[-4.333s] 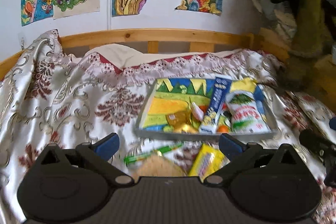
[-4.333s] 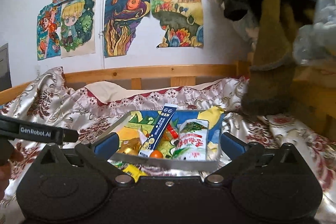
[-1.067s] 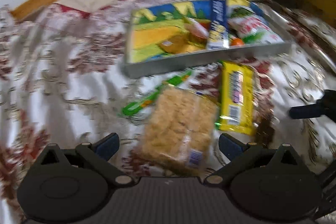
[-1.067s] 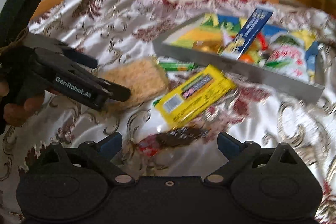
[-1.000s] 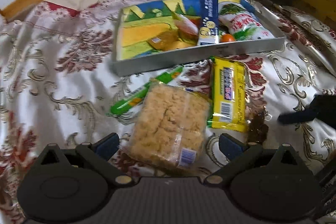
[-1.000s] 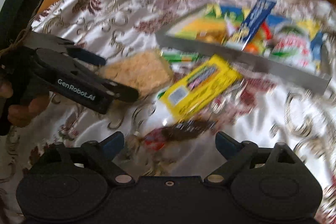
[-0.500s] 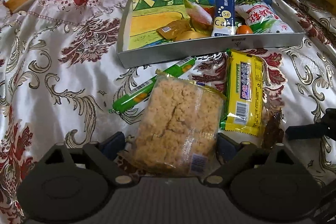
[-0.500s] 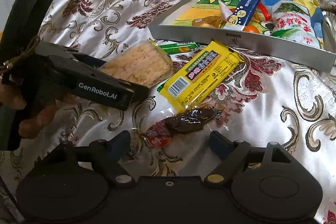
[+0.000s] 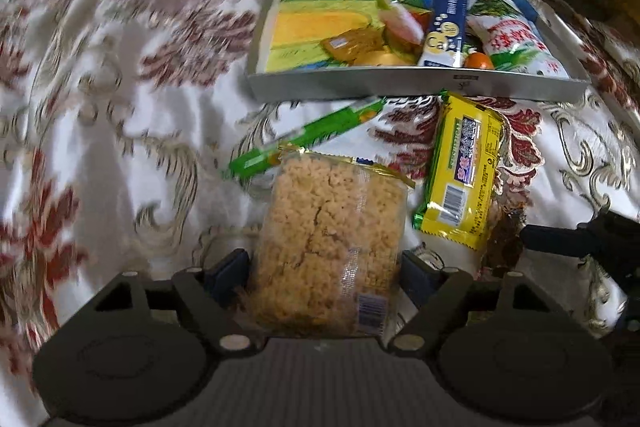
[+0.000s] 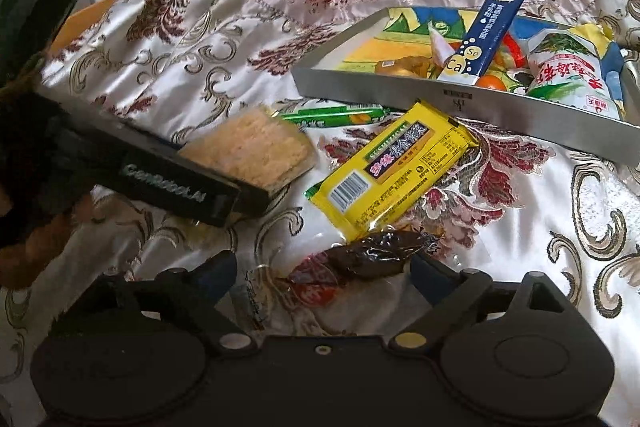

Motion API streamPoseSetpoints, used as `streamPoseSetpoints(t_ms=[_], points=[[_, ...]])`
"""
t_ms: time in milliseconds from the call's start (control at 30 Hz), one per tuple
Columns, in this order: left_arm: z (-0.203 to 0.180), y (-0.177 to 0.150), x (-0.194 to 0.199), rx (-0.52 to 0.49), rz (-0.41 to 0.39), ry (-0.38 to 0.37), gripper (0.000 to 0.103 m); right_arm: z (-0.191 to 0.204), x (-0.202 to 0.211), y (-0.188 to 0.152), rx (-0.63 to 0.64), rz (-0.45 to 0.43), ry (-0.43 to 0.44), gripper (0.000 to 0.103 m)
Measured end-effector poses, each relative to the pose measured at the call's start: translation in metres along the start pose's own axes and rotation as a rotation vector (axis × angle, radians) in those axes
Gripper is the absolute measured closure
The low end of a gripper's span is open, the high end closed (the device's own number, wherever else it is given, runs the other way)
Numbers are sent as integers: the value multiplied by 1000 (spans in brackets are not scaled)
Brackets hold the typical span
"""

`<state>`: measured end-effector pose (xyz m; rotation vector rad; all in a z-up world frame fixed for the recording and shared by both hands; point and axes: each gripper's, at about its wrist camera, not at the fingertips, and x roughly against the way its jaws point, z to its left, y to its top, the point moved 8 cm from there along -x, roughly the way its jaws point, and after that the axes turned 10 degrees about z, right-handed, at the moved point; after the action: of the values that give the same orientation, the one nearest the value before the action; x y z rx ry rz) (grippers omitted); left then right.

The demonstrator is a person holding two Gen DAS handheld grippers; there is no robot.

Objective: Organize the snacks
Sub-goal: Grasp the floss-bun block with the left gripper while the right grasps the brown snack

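My left gripper point(image 9: 324, 267) has been closing; its fingers point(image 9: 230, 269) now touch both sides of the rice cracker pack point(image 9: 328, 247). My right gripper point(image 10: 322, 273) is wide, the dark snack pouch point(image 10: 376, 253) lying between its fingers.

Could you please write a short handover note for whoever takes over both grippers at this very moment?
Left gripper: jaws have just been closing around the clear pack of crispy rice cake; contact unclear.
Right gripper: jaws have just been opening, around the dark vacuum-packed snack, not gripping.
On the bedspread: green sausage stick, yellow packet.
Done: blue sachet and white-green bag lie in the metal tray.
Left: move the four loose snacks into the tray.
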<state>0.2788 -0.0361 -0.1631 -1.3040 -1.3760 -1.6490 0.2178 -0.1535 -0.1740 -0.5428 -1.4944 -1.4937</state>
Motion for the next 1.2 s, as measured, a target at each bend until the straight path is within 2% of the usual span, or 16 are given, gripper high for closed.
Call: streamPoseSetpoints(t_ms=[100, 233, 267, 300, 367, 533, 700, 800, 833, 933, 1000, 1067, 1167, 1200], points=[[0, -12, 1, 44, 40, -17, 21, 2, -1, -1, 11, 0, -41, 14], [-4, -24, 5, 45, 64, -6, 21, 2, 3, -2, 30, 13, -42, 16], [-3, -26, 7, 55, 71, -10, 22, 0, 4, -3, 31, 22, -58, 34], [-3, -28, 9, 69, 76, -17, 22, -2, 5, -3, 35, 28, -70, 43], [-2, -31, 13, 94, 86, -33, 22, -4, 8, -5, 39, 54, -56, 44], [-2, -32, 12, 93, 103, -25, 22, -13, 15, -9, -52, 73, -15, 42], [0, -31, 5, 92, 119, -16, 21, -16, 8, -6, -87, 50, 48, 26], [5, -29, 4, 121, 126, -28, 21, -22, 5, -2, -126, 22, 89, 26], [6, -28, 3, 128, 126, -33, 21, -25, 5, 0, -151, 9, 108, 28], [10, -26, 2, 145, 128, -38, 21, -31, 8, 5, -178, -22, 119, 48], [12, -25, 1, 153, 131, -39, 21, -33, 10, 7, -201, -32, 129, 69], [13, -25, 0, 158, 131, -40, 21, -34, 13, 10, -229, -44, 168, 80], [12, -25, -1, 153, 133, -36, 21, -28, 18, 13, -250, -50, 244, 82], [12, -25, -1, 150, 133, -32, 21, -24, 17, 13, -239, -38, 267, 78]])
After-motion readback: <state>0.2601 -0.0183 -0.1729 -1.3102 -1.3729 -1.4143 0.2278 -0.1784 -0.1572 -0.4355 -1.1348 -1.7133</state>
